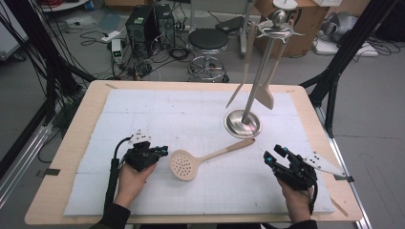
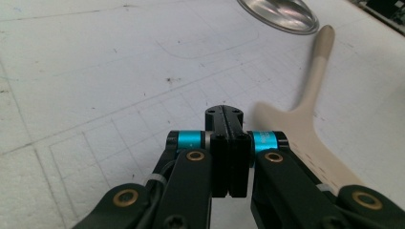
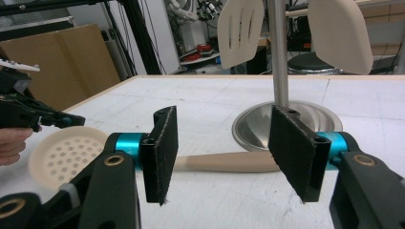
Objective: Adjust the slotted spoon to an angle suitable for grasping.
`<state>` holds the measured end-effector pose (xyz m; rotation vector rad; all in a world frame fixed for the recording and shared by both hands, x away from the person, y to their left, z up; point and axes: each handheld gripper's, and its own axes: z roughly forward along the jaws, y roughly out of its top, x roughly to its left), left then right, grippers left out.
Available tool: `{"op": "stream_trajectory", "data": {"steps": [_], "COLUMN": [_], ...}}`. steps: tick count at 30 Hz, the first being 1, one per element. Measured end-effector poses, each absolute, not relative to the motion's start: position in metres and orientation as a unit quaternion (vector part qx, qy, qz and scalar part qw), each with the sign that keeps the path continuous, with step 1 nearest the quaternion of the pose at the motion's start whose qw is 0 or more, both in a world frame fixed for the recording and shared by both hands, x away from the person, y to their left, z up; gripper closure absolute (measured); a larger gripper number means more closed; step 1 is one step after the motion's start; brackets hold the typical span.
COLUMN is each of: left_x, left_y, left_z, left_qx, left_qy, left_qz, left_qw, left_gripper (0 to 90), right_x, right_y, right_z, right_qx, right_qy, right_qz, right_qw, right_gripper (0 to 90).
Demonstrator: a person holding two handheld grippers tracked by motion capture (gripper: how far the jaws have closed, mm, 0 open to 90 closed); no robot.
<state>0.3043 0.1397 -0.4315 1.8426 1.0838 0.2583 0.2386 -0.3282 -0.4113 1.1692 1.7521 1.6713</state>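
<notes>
**Skimmer waits on the worktop beside the utensil stand**

The worktop (image 1: 67, 157) carries a steel utensil stand (image 1: 242, 123) with 2 spatulas already hanging. The beige slotted skimmer (image 1: 188, 164) lies flat between the hands, its handle tip near the stand's base. The right hand-held gripper (image 3: 222, 157) has its jaws spread wide, the handle lying beyond them; squaring up on mid-handle would likely give the firmest hold. The left hand-held gripper (image 2: 228, 138) is closed on nothing, just beside the skimmer's bowl. The hanging spatulas (image 3: 241, 31) could crowd a free hook.
</notes>
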Motion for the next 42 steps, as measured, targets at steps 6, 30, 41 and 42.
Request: {"op": "stream_trajectory", "data": {"steps": [6, 30, 41, 42], "left_x": [0.302, 0.290, 0.267, 0.263], "left_y": [0.137, 0.135, 0.165, 0.167], "left_z": [-0.429, -0.422, -0.426, -0.426], "left_qx": [0.758, 0.769, 0.739, 0.737], "left_qy": [0.429, 0.422, 0.422, 0.420], "left_qz": [0.097, 0.091, 0.112, 0.119], "left_qw": [0.481, 0.472, 0.513, 0.516], "left_gripper": [89.7, 89.6, 85.6, 83.0], "right_x": [0.237, 0.244, 0.258, 0.260], "right_y": [-0.334, -0.319, -0.319, -0.320], "right_z": [-0.412, -0.414, -0.419, -0.420], "right_qx": [0.425, 0.430, 0.458, 0.462], "right_qy": [0.631, 0.647, 0.650, 0.650], "right_qz": [0.607, 0.592, 0.570, 0.566], "right_qw": [0.229, 0.215, 0.209, 0.208], "right_gripper": [43.1, 43.0, 44.3, 44.6]}}
